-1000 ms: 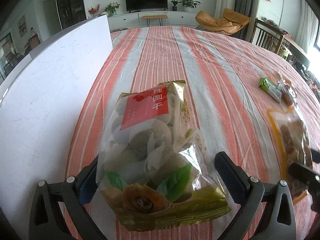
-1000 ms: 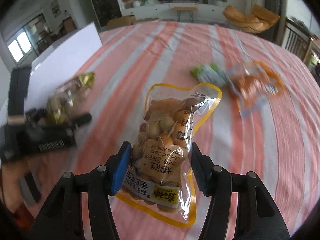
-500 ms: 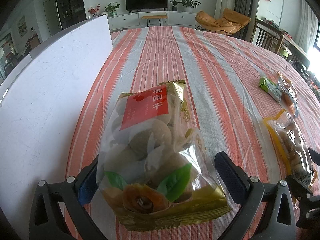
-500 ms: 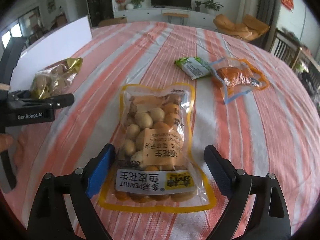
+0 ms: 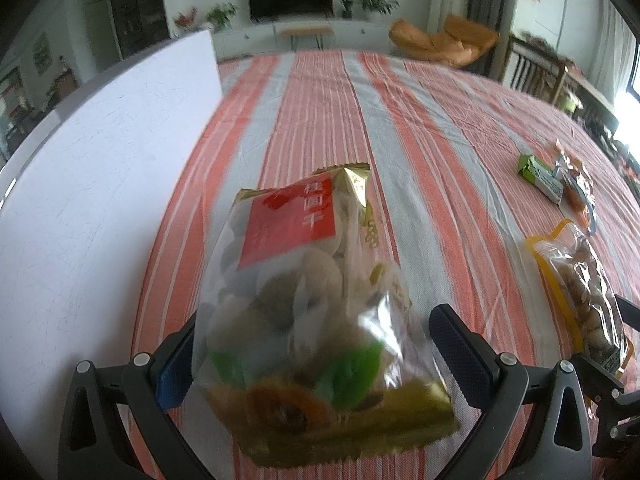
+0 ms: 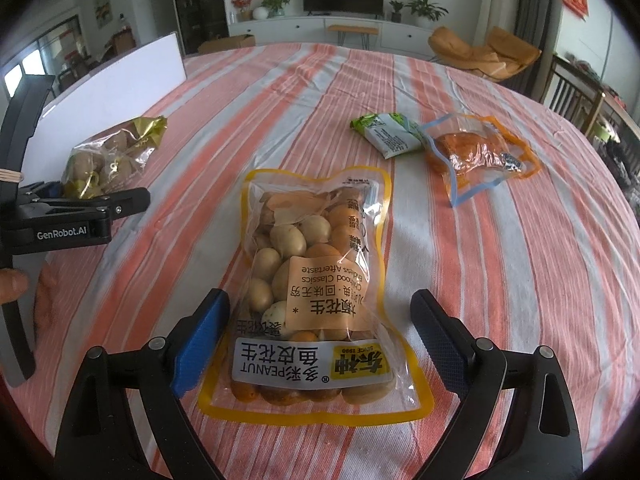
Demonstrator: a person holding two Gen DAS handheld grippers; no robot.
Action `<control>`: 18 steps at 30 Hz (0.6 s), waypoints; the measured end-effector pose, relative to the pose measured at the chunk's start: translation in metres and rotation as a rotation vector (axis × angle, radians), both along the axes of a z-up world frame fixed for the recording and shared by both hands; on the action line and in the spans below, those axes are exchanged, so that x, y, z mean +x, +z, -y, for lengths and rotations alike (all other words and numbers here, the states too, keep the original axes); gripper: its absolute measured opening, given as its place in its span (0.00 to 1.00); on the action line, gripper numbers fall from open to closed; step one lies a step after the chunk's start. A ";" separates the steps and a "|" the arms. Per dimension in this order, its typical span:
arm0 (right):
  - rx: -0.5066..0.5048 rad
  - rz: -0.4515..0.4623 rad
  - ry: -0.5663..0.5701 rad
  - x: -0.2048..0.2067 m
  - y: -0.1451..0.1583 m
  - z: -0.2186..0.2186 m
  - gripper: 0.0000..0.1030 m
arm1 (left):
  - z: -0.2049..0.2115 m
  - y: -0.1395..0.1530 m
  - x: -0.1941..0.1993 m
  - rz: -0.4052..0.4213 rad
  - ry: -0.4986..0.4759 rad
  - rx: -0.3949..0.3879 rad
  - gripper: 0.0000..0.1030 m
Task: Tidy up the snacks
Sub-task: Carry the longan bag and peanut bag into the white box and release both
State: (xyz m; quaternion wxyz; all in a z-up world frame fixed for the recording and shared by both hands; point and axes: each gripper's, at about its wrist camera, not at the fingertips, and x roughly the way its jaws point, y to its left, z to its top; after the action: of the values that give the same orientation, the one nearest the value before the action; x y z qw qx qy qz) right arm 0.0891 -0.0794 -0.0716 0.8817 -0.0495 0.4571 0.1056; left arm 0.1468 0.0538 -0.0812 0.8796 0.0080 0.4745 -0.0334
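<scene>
While both grippers sit spread wide, gripping nothing, the striped tabletop [image 6: 500, 240] carries everything. White board [image 5: 100, 184] stands along its left edge. Longan bag [image 5: 312, 292] lies between left gripper [image 5: 312, 356] fingers; peanut bag [image 6: 320, 292] between right gripper [image 6: 320, 340] fingers. Orange pouch [image 6: 476, 156] touches green packet [image 6: 386, 134], further back.

Right in front of me the peanut bag [image 6: 316, 292] lies flat on the striped cloth, clear with a yellow border, its label end nearest me. To my left the dried longan bag [image 5: 308, 280] lies on the cloth too, red label panel toward the far end, gold crimped edges. Farther off, the green packet [image 6: 386, 134] touches the orange-filled pouch [image 6: 478, 154], both lying flat.
</scene>
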 end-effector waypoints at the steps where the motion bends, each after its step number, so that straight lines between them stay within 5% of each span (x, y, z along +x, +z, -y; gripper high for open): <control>1: -0.002 -0.020 0.007 0.002 0.000 -0.001 0.92 | -0.001 0.001 0.005 -0.029 -0.027 -0.012 0.99; 3: -0.012 -0.076 0.002 0.010 0.004 0.001 0.84 | -0.006 0.009 0.004 -0.005 -0.028 -0.063 0.70; 4: -0.008 -0.090 -0.009 0.013 0.007 0.004 0.62 | -0.008 0.011 0.004 -0.021 -0.036 -0.092 0.68; 5: -0.028 -0.084 -0.031 0.012 0.010 0.002 0.62 | -0.010 0.013 0.002 -0.026 -0.051 -0.124 0.65; 9: 0.193 -0.122 -0.096 0.011 0.033 0.033 0.62 | -0.014 0.035 -0.017 0.002 -0.080 -0.251 0.64; 13: 0.321 -0.031 -0.063 0.003 0.086 0.034 0.62 | -0.040 0.096 -0.050 0.112 -0.071 -0.452 0.64; 18: 0.399 0.055 0.133 0.012 0.162 -0.039 0.62 | -0.120 0.164 -0.083 0.267 0.039 -0.419 0.65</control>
State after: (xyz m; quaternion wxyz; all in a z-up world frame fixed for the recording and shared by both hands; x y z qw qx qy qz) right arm 0.1010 -0.0407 0.0902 0.8772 0.0929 0.3988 0.2505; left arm 0.0636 0.1740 0.0825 0.9173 -0.1796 0.3369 -0.1129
